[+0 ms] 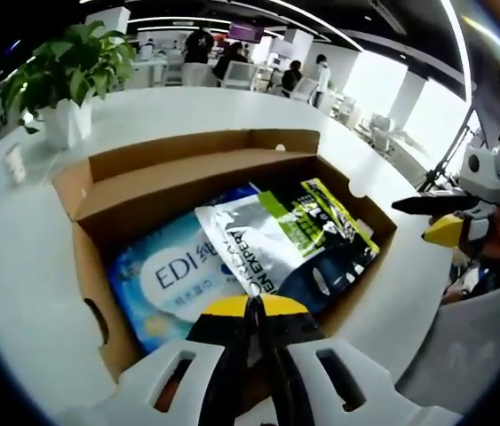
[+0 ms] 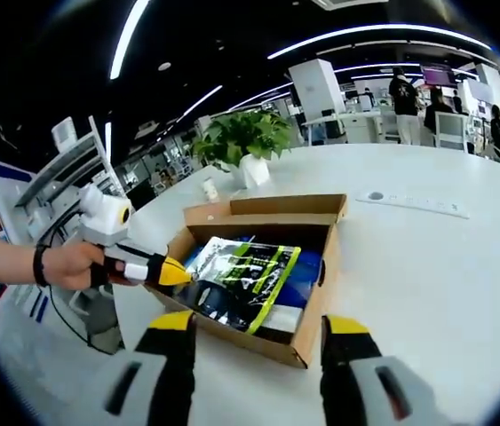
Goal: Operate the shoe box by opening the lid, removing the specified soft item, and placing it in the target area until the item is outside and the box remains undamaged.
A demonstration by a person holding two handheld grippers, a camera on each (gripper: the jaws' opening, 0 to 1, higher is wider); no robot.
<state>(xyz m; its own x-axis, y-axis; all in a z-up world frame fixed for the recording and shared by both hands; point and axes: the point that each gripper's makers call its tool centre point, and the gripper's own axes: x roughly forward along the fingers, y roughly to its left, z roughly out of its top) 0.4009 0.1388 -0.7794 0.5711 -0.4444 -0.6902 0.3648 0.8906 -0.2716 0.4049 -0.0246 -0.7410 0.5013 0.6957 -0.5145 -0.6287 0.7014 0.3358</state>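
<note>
While the shoe box [image 2: 258,275] sits open on the white table [image 2: 427,266], silver-green pouch [image 2: 245,280] lies inside it over a blue pack [image 1: 174,280], left gripper [image 1: 254,311] jaws pressed together at the box's near edge, right gripper [image 2: 258,342] jaws spread apart before the box, potted plant [image 2: 242,142] beyond the box.
</note>
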